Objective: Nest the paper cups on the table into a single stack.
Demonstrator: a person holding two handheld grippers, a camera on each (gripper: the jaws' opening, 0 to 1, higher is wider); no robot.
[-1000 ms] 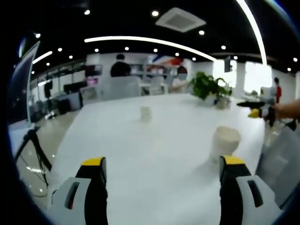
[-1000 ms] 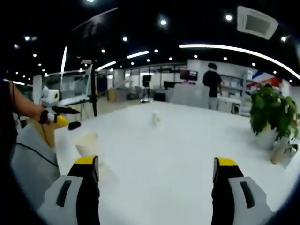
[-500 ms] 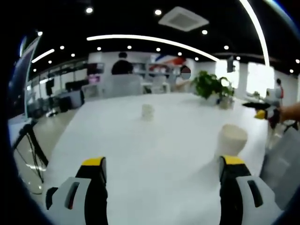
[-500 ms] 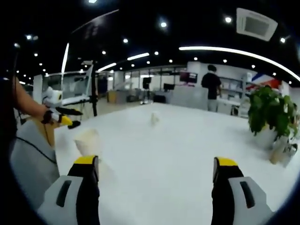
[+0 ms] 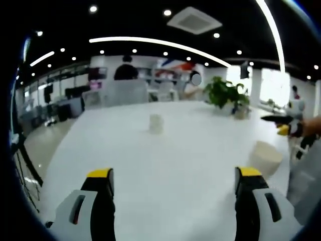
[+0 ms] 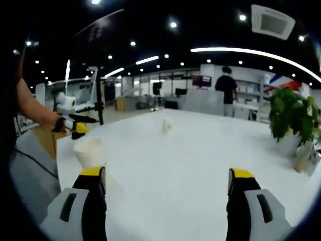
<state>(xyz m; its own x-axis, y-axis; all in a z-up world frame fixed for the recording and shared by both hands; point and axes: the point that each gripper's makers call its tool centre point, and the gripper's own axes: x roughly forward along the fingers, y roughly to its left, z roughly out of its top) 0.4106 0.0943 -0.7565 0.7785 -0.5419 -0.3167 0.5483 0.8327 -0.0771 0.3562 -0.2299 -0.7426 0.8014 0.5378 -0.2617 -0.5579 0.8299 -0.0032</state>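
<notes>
In the left gripper view, the left tongs (image 5: 173, 198) stand released, their yellow-tipped jaws wide apart over the near part of the white table (image 5: 165, 150) with nothing between them. One paper cup (image 5: 156, 123) stands far out near the middle of the table. A second, nearer cup (image 5: 266, 157) sits at the right, close to the table's right edge and just beyond the right jaw. Past it, the other pair of tongs (image 5: 282, 125) comes in from the right, held in a person's hand (image 5: 310, 127) above that edge. A potted plant (image 5: 226, 95) stands at the far right of the table. The table's left edge runs along a stretch of bare floor, and the broad middle between the two cups lies open.

In the right gripper view, the right tongs (image 6: 168, 198) are likewise released and hold nothing. Here the near cup (image 6: 90, 151) stands at the left, by the table's near-left corner, just beyond the left jaw. The far cup (image 6: 167, 125) is well apart from it. The left tongs show at the left, beside the table corner, on a person's forearm (image 6: 35, 108). The plant (image 6: 293, 120) is at the right edge. A person (image 6: 225, 90) stands in the room beyond the far edge.
</notes>
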